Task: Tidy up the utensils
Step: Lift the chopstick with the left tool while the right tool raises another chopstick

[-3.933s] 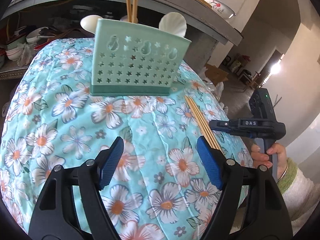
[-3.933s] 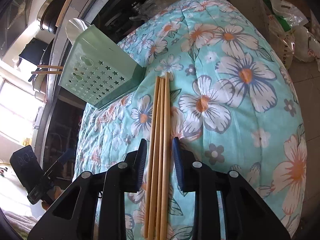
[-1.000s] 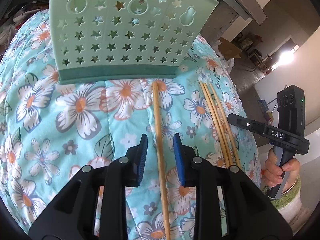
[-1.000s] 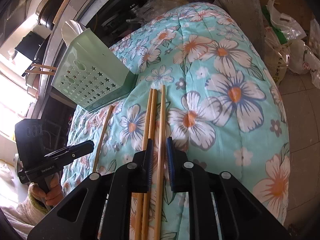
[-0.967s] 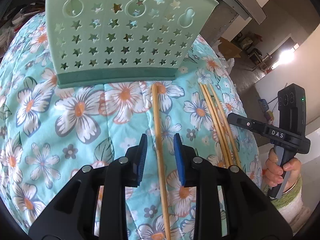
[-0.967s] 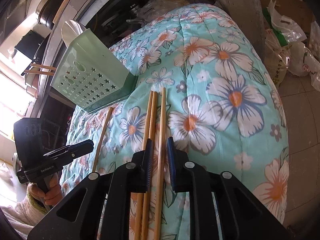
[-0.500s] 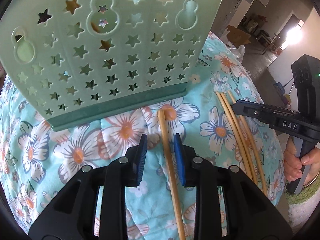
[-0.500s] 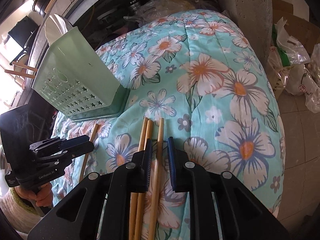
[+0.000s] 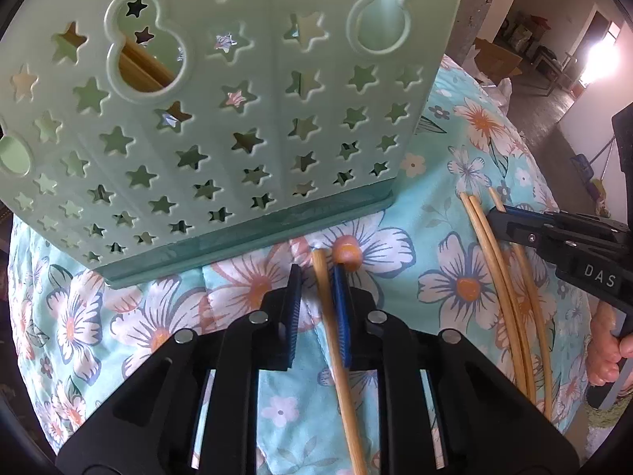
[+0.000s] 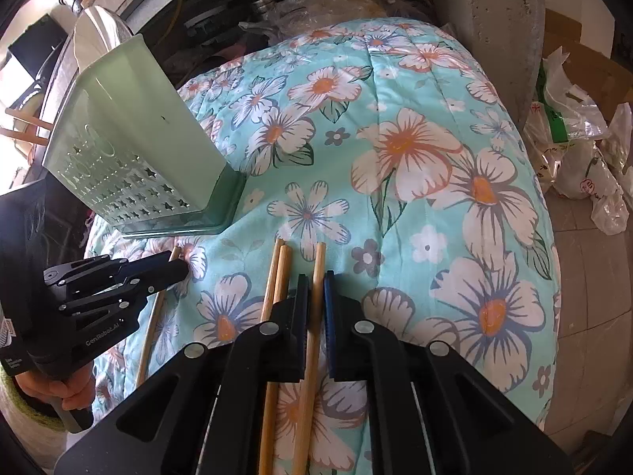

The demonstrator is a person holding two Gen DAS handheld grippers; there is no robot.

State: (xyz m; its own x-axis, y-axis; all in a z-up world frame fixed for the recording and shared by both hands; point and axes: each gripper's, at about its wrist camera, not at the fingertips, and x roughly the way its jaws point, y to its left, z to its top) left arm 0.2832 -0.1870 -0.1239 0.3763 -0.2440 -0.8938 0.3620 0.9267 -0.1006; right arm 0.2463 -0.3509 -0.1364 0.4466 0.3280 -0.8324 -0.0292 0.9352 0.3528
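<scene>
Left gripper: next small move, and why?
Probably close fully and lift. The left gripper straddles a single chopstick lying on the floral cloth, a gap showing on one side. The green holder stands just ahead, so a short lift should reach it.

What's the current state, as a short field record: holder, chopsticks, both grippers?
holder: green star-perforated utensil holder, upright on the floral quilt; chopsticks visible inside it through a cutout
left gripper: jaws narrowed around a single chopstick lying on the quilt; right pad touches it, left pad shows a gap
right gripper: jaws close around the rightmost chopstick; firm contact unclear
loose pair: two chopsticks on the quilt just left of the right gripper
</scene>
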